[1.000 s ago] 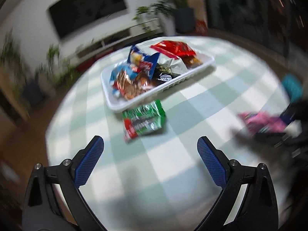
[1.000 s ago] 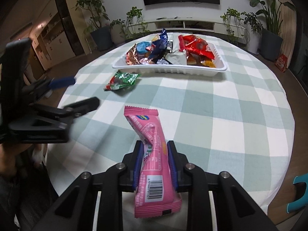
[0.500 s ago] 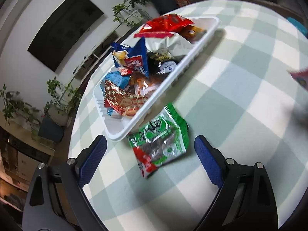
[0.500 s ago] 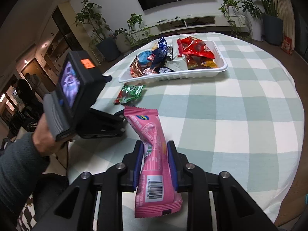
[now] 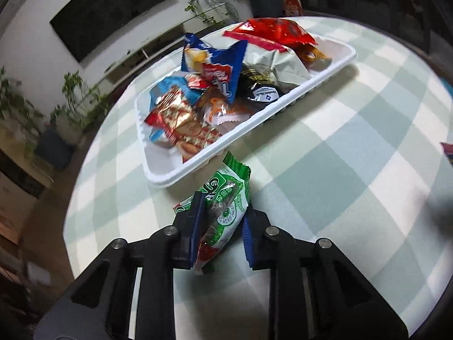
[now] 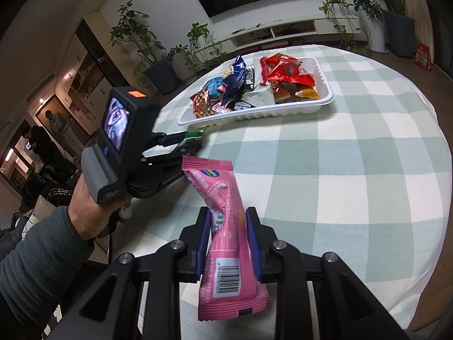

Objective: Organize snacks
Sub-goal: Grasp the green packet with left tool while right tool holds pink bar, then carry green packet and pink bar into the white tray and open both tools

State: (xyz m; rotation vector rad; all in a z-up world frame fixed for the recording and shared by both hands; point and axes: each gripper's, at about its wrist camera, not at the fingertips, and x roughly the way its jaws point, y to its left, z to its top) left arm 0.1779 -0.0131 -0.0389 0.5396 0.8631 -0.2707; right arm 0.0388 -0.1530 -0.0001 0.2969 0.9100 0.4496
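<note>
left gripper (image 5: 219,221): jaws just closed on green pack (image 5: 223,201), on surface beside tray (image 5: 283,107) | right gripper (image 6: 228,240): clenched on pink bar (image 6: 226,226) | both snacks secured, tray drop next

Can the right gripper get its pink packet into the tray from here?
Probably yes: the right gripper holds the pink packet, and bare tablecloth lies between it and the white tray.
</note>
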